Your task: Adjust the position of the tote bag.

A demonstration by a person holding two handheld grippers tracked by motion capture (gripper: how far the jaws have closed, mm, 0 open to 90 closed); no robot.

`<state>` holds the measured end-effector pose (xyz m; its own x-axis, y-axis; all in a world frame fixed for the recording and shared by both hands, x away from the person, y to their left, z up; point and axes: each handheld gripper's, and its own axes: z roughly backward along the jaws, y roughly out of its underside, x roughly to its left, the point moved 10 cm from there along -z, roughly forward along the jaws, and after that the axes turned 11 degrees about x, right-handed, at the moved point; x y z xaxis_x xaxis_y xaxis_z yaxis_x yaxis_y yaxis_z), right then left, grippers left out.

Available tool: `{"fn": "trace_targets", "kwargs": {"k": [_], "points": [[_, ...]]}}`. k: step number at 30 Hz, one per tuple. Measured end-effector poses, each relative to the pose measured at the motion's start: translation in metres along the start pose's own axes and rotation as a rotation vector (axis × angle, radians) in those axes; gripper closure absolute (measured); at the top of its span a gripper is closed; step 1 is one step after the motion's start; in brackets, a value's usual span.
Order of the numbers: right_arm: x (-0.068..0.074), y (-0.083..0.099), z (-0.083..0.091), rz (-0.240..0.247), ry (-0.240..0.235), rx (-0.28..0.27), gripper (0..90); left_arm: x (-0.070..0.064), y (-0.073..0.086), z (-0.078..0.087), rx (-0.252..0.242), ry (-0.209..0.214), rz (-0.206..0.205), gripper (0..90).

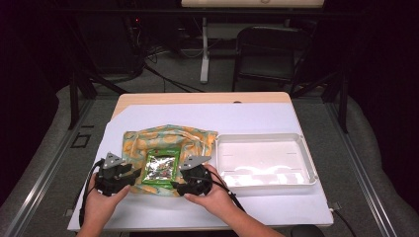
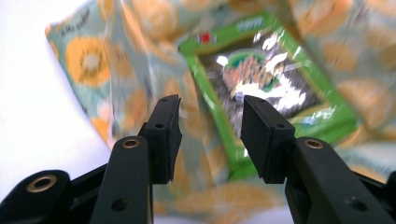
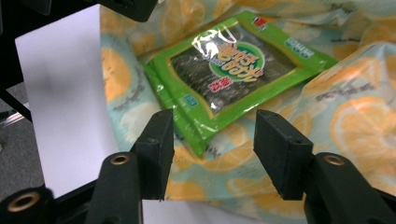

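Now both tools, left (image 2: 210, 135) and right (image 3: 212, 149), hover spread beside the seaweed packet (image 3: 233, 70) on the lemon-print cloth (image 3: 355, 121)

Blurred, cut off and hidden parts

In the left gripper view, blurred all over: print on the green snack packet (image 2: 261, 84) unreadable, lemon pattern of the cloth bag (image 2: 140, 60) smeared, bag cut off by the top and right edges. In the right gripper view, sharper, yet small lettering on the packet (image 3: 233, 65) too fine to read; bag (image 3: 364, 121) cut off at the top and right edges; near corner of the packet partly covered by the left jaw. In the high view, packet (image 1: 161, 169) too small for any label detail; near edge of the bag (image 1: 168, 136) hidden behind both grippers; forearms cut off by the bottom edge; dark background hard to make out.
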<state>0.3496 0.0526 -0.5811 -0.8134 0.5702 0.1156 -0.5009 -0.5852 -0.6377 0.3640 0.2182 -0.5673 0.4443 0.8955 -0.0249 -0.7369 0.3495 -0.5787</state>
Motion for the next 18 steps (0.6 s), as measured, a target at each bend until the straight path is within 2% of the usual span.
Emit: {"fn": "trace_targets", "kwargs": {"k": [5, 12, 16, 18], "points": [[-0.008, -0.008, 0.002, -0.019, 0.014, -0.003, 46.6, -0.004, -0.016, 0.003, -0.014, 0.007, -0.012, 58.0], [-0.018, -0.016, 0.006, -0.038, 0.033, -0.014, 49.3, -0.007, -0.039, 0.005, -0.056, 0.030, -0.007, 59.3], [-0.024, -0.019, 0.009, -0.024, 0.054, -0.006, 50.5, -0.010, -0.048, 0.001, -0.061, 0.053, 0.005, 60.8], [-0.026, -0.022, 0.010, -0.034, 0.051, -0.010, 51.0, -0.010, -0.052, -0.002, -0.059, 0.060, 0.014, 61.1]]}}
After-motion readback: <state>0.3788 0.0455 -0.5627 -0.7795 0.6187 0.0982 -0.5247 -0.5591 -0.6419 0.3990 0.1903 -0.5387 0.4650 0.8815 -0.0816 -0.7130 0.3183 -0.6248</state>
